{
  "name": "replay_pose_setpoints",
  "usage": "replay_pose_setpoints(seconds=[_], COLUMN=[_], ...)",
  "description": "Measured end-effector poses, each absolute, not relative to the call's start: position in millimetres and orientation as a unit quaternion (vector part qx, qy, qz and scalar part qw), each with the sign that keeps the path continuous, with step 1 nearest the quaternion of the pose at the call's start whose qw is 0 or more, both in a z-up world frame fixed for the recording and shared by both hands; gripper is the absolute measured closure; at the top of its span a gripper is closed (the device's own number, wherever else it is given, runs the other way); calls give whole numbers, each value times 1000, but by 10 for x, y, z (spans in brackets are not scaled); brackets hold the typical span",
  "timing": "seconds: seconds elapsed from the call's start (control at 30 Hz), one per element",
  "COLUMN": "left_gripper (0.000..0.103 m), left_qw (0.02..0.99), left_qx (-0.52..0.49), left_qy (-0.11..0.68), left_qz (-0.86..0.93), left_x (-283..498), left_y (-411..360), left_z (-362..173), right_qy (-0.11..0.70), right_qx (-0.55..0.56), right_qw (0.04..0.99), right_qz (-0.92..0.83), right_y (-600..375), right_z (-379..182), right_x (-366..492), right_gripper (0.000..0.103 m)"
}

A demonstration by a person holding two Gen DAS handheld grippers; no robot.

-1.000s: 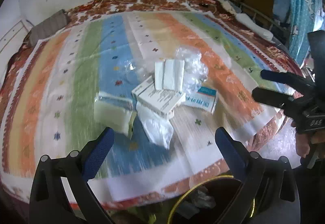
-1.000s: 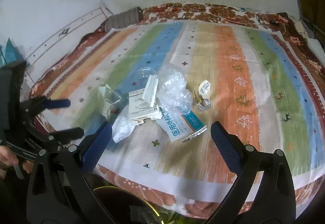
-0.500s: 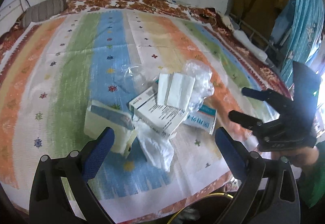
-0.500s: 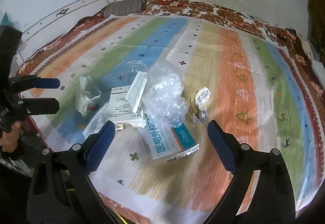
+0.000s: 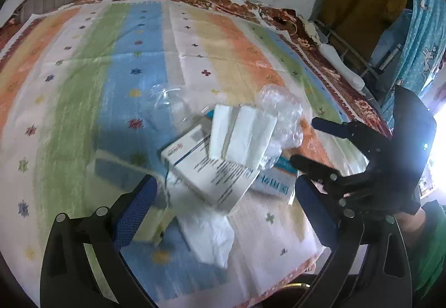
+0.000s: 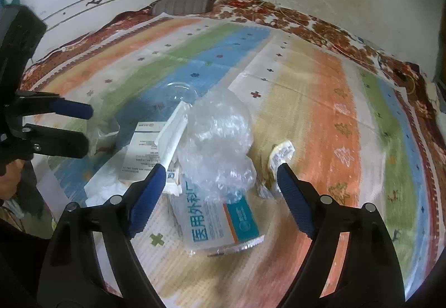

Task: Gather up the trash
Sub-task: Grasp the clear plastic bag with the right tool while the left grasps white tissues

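Over the last second both grippers have come in low over the striped bedspread (image 6: 320, 90) and the trash pile now fills each view, so the first pick looks close. The left gripper (image 5: 223, 213) hangs wide open and empty over the white medicine box (image 5: 211, 177) and crumpled tissue (image 5: 209, 235). The right gripper (image 6: 220, 190), equally wide and empty, straddles the clear crumpled plastic (image 6: 220, 137) and the blue-printed mask packet (image 6: 217, 227).
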State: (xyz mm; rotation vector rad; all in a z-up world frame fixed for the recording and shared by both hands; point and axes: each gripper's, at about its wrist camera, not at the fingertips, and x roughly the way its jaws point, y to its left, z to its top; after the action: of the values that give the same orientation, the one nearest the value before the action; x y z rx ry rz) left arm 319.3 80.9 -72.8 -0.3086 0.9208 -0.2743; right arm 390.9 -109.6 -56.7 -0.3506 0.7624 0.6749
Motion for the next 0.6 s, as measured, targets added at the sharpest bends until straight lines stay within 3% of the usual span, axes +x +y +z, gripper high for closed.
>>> replay_pose_setpoints(seconds=[0.03, 0.23, 0.6], left_gripper=[6, 6, 7], left_qw=[875, 868, 861], left_qx=[-150, -157, -170], left_qy=[440, 446, 450], left_qz=[-136, -150, -169], left_x=[3228, 3423, 3718], left_y=[791, 728, 588], left_z=[-739, -856, -991], right_qy=[366, 380, 397], right_qx=[-172, -177, -162], right_qw=[857, 851, 840], right_qz=[318, 317, 334], right_y=[-1081, -1046, -1097], right_z=[-585, -658, -729], right_x=[3935, 4062, 4095], right_gripper=[37, 54, 77])
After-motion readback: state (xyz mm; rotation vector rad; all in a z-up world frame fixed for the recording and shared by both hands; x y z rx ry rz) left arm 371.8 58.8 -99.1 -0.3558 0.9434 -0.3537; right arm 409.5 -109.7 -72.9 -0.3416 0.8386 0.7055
